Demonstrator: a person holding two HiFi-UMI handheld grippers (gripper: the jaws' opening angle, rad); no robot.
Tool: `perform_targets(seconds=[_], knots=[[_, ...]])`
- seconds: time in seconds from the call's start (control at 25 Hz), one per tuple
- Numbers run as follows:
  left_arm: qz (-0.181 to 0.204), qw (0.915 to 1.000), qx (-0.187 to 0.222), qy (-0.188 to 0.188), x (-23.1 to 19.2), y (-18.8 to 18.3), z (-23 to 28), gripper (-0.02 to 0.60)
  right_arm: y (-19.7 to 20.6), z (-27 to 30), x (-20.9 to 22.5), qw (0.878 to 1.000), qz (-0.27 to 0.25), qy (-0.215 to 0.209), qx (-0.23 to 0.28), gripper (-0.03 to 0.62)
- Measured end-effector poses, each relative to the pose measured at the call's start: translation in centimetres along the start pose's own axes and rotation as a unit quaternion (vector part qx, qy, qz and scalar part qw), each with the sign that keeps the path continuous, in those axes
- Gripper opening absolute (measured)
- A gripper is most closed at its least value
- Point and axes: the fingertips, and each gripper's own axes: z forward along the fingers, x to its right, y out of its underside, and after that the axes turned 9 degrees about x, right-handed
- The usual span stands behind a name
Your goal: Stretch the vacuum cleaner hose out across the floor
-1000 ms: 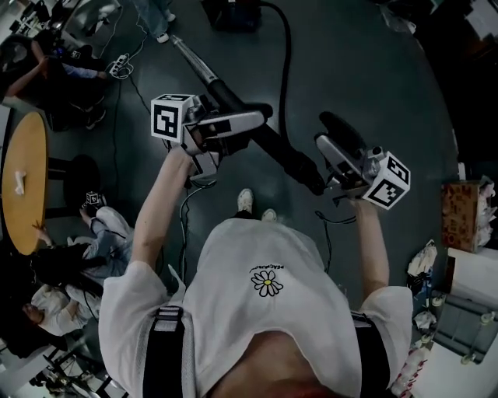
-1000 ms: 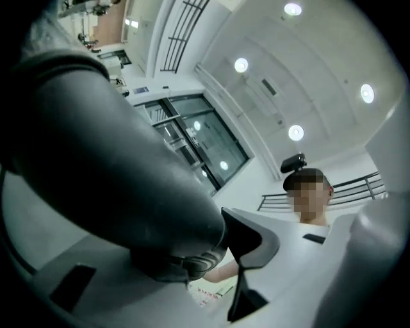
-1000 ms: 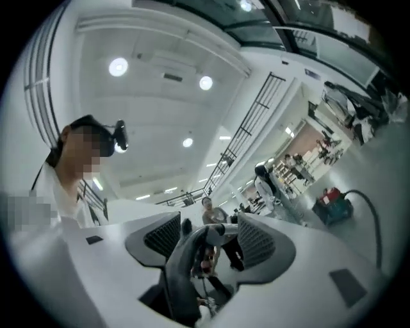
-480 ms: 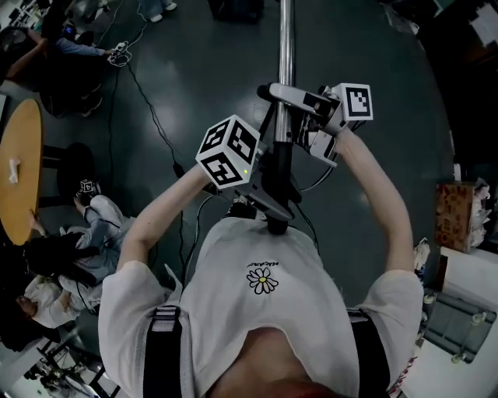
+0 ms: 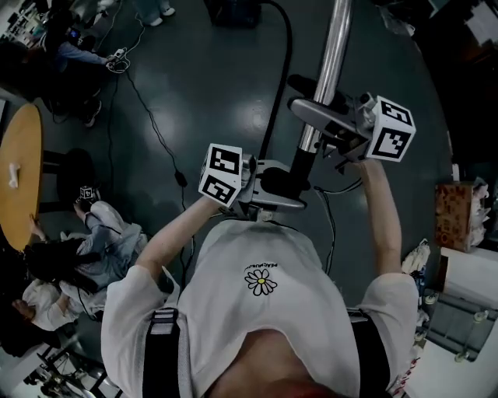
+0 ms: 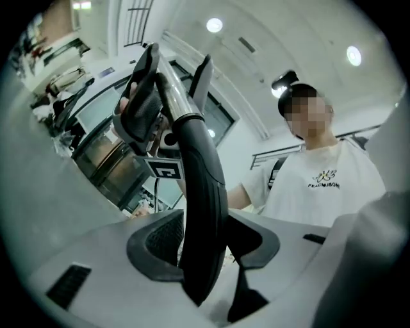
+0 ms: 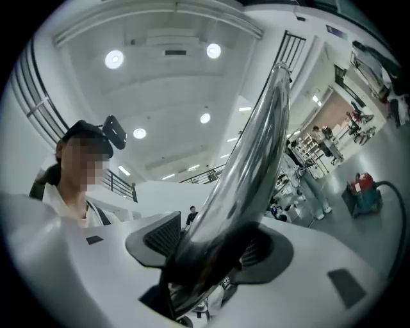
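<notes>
The wand is held in the air in front of the person, with its long axis running away from the body and slightly to the right in the head view. Its black handle [image 6: 204, 192] is clamped between the half-closed jaws of the left gripper [image 5: 284, 185], close to the chest. Further along, the metal tube [image 5: 334, 39] is gripped by the right gripper [image 5: 311, 99], whose jaws are set wide around it. The far end of the tube is cut off by the upper edge of the picture. The black hose [image 5: 286, 54] is seen curving over the floor [image 5: 194, 93] from the handle to the cleaner [image 5: 233, 11] at the top edge
</notes>
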Motion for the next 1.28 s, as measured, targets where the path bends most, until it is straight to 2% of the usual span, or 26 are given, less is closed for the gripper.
perform_targets(seconds=[0.12,0.24,0.32,0.44,0.52,0.6,0.76,0.92,1.04,1.28], knots=[[0.072,0.996,-0.05,0.017,1.5,0.1,1.2,0.17,-0.8,-1.4,-1.6,1.0,-0.01,-0.004,0.02,0.278],[0.097,0.9915,-0.078,0.038,3.1,0.0,1.8,0.17,-1.0,-2.5,-2.2,0.999,-0.004,0.001,0.036,0.279],[0.096,0.9914,-0.085,0.026,3.2,-0.2,0.9,0.17,-0.9,-2.3,-2.1,0.999,-0.016,0.005,0.029,0.279],[0.109,0.9915,-0.068,-0.021,2.2,-0.9,-0.2,0.17,-0.3,-2.2,-3.0,0.998,-0.07,0.01,-0.001,0.279],[0.096,0.9939,-0.035,-0.041,1.5,-1.8,-0.3,0.17,0.3,-2.1,-3.7,0.994,-0.11,0.012,-0.021,0.279],[0.084,0.9957,-0.019,-0.036,1.5,-2.3,-0.4,0.17,0.9,-1.5,-4.2,0.991,-0.129,0.008,-0.033,0.279],[0.096,0.9943,-0.047,-0.011,2.3,-1.2,0.7,0.17,1.8,-1.3,-4.6,0.993,-0.109,-0.004,-0.035,0.279],[0.085,0.9933,-0.077,-0.012,2.0,0.3,1.3,0.17,3.4,-1.8,-4.1,0.993,-0.1,0.003,-0.066,0.279],[0.075,0.9938,-0.081,-0.006,2.5,1.2,0.9,0.17,5.1,-1.3,-4.4,0.991,-0.096,0.004,-0.091,0.279],[0.068,0.9944,-0.081,0.001,1.8,1.1,1.0,0.17,5.9,-1.3,-3.9,0.989,-0.099,-0.001,-0.106,0.279]])
